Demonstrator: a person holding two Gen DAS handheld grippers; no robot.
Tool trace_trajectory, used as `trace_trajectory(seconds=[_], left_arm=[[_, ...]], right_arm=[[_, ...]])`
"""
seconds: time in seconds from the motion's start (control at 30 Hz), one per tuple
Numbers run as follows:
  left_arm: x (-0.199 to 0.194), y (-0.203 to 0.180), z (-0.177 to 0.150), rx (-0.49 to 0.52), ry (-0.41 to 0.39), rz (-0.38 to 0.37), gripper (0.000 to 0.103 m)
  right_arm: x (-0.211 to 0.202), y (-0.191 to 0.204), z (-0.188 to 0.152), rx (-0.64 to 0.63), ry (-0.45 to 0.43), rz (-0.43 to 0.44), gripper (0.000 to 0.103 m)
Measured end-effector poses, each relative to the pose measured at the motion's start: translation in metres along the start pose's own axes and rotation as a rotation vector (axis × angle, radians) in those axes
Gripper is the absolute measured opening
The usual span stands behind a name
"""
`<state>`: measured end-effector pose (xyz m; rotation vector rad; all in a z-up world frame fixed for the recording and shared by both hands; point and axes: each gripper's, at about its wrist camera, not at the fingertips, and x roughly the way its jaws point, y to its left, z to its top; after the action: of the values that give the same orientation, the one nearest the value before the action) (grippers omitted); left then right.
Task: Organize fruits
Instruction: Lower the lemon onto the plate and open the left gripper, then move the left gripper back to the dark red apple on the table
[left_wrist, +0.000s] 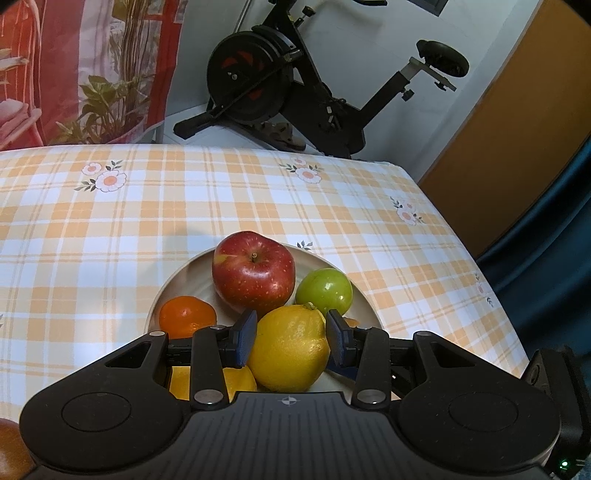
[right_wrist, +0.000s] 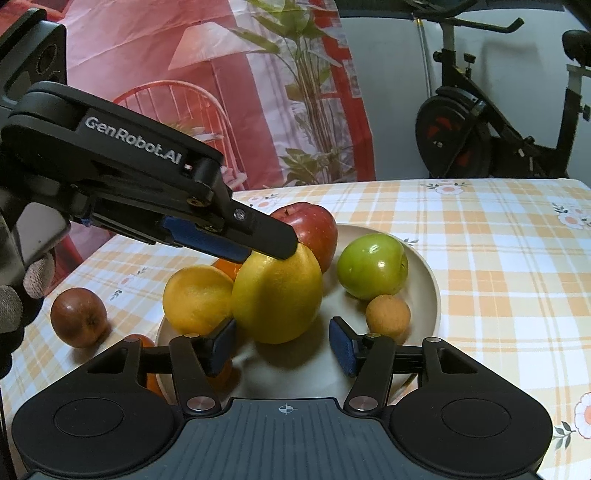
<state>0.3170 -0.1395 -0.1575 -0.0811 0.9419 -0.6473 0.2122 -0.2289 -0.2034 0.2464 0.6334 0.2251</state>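
Note:
A cream plate (right_wrist: 430, 280) on the checked tablecloth holds a red apple (right_wrist: 314, 225), a green apple (right_wrist: 373, 266), a small fuzzy orange fruit (right_wrist: 388, 315), a mandarin (left_wrist: 186, 315), a yellow citrus (right_wrist: 197, 299) and a big lemon (right_wrist: 277, 295). My left gripper (left_wrist: 290, 325) comes in from the left, shut on the big lemon (left_wrist: 288, 350), its blue pads against both sides. My right gripper (right_wrist: 282, 332) sits low at the plate's near rim, open. The lemon lies just ahead of its fingertips and the right pad stands clear of it.
A dark red-brown fruit (right_wrist: 78, 317) lies on the cloth left of the plate, and another orange fruit (right_wrist: 142, 341) is half hidden under my right gripper. A gloved hand (right_wrist: 22, 291) holds the left gripper. An exercise bike (left_wrist: 280, 85) stands beyond the table's far edge.

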Motion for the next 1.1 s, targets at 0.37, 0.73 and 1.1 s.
trace_trajectory(seconds=[0.37,0.73,1.1], left_arm=[[-0.035,0.010,-0.005,-0.008,-0.054,0.028,0.043],[-0.095,0.058,-0.024,-0.051,-0.127,0.133,0.043],[-0.136,0.096,-0.043,-0.112,-0.191,0.201,0.043]], right_arm=[[-0.005,-0.002,-0.001,0.015,-0.020,-0.003,0.052],[-0.024,0.002,-0.001,0.023,-0.048,-0.087,0.053],[-0.040,0.026,0.008,-0.003,-0.075,-0.090,0.053]])
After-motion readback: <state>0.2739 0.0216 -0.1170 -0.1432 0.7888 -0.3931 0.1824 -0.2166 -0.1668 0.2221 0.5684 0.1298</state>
